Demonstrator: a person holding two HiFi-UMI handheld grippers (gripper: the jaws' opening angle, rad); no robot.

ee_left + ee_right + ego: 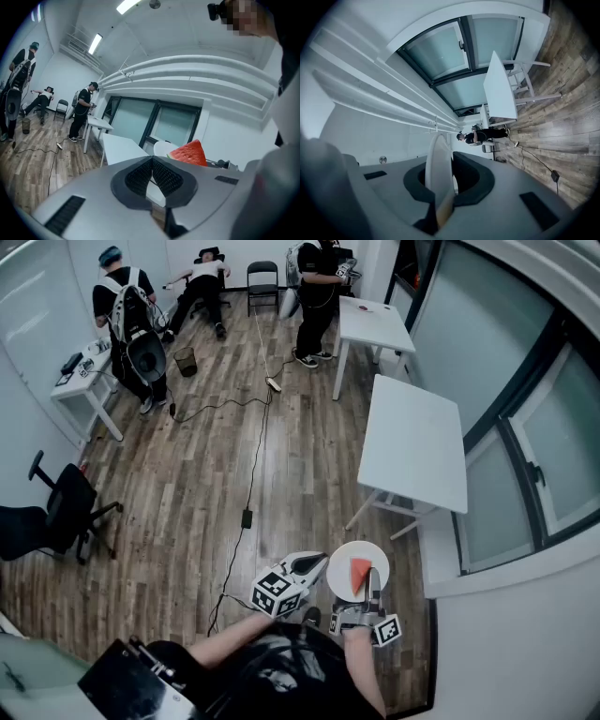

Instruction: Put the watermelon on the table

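Note:
A red wedge of watermelon [360, 575] lies on a round white plate [345, 560] that hangs above the wooden floor, right in front of me. My right gripper [373, 583] is shut on the plate's near rim. In the right gripper view the plate [438, 168] stands edge-on, clamped between the jaws. My left gripper [320, 562] is just left of the plate, shut with nothing in it. Its ribbed pads [140, 177] meet at the tips. Beyond them I see the watermelon [190, 153] and the plate [161, 148].
A long white table [415, 441] stands ahead to the right along the window, with a second white table [373, 322] farther back. Several people stand or sit at the far end. A black office chair [58, 512] is at the left. A cable [251, 488] runs across the floor.

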